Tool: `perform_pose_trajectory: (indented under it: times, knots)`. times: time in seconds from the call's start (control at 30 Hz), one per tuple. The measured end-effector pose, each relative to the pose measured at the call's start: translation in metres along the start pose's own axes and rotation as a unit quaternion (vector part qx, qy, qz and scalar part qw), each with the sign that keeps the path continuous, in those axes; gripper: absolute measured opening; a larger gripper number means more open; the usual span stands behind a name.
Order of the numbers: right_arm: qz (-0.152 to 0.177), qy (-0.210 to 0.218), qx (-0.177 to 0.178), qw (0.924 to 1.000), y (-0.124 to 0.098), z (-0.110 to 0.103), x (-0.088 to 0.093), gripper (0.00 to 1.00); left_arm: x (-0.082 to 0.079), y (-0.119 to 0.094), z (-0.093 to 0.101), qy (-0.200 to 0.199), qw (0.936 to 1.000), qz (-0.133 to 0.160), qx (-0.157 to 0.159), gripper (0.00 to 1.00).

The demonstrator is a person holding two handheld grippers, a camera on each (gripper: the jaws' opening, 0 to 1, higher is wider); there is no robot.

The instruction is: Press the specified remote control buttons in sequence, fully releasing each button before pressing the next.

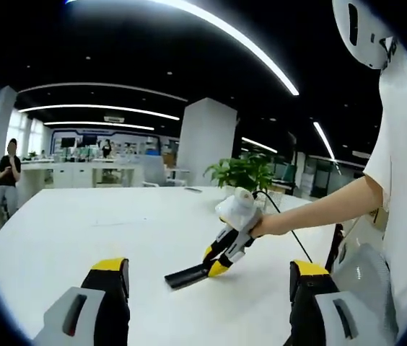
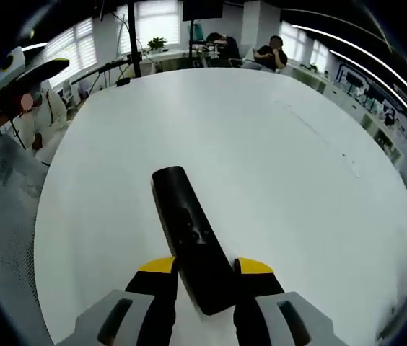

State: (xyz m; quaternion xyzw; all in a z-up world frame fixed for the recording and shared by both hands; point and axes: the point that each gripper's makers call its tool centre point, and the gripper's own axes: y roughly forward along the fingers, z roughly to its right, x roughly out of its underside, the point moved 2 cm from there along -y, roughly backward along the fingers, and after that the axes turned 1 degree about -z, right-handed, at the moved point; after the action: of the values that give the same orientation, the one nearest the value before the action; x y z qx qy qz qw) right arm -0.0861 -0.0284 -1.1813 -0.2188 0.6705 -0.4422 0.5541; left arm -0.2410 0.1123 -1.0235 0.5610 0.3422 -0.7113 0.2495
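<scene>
**Black remote held by right gripper on white table; pressing not yet begun**

Black slab-shaped remote control [image 2: 193, 241], one item. It lies lengthwise on the white table [image 2: 276, 166], its near end between the yellow-tipped jaws of the right gripper [image 2: 205, 277] and its far end pointing away across the bare top. In the left gripper view the same remote [image 1: 187, 276] juts leftward from the right gripper [image 1: 216, 262], low over the table [image 1: 102, 231] or resting on it; which of the two cannot be told.

Grippers, two. The right one is clamped on the remote's sides, by all appearance steadying it. The left gripper [image 1: 211, 277] stands spread wide, grasping nothing, nearer the viewer than the remote and well apart from it.

Progress, as a judgement: the remote is secured, and no jaw tip rests on the buttons [image 2: 189, 220], which show only as faint marks on the top face, too small to count. The whole pressing sequence appears to remain, with the free left gripper the likely presser.

Other items: one potted plant [image 1: 243, 173] at the table's far edge; one white pillar [image 1: 205, 140] behind; one dark cable [image 1: 290, 231] trailing from the right gripper; people, at least three, being one standing far left, one seated far off, and the holder, whose hand [image 1: 257, 223] shows.
</scene>
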Motion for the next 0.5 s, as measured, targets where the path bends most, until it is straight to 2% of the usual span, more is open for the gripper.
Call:
perform_pose_trajectory:
  times: [0.2, 0.37, 0.5]
  knots:
    - [0.006, 0.009, 0.013, 0.9999, 0.0, 0.009, -0.003, 0.34, -0.001, 0.002, -0.003, -0.001, 1.0, -0.001, -0.003, 0.95]
    - [0.0, -0.012, 0.025, 0.9996, -0.002, 0.003, -0.002, 0.35, -0.001, 0.003, -0.002, -0.002, 1.0, -0.003, 0.0, 0.94]
    - [0.011, -0.017, 0.032, 0.9993, -0.007, -0.005, -0.002, 0.39, -0.001, 0.004, -0.001, -0.002, 1.0, -0.002, 0.0, 0.94]
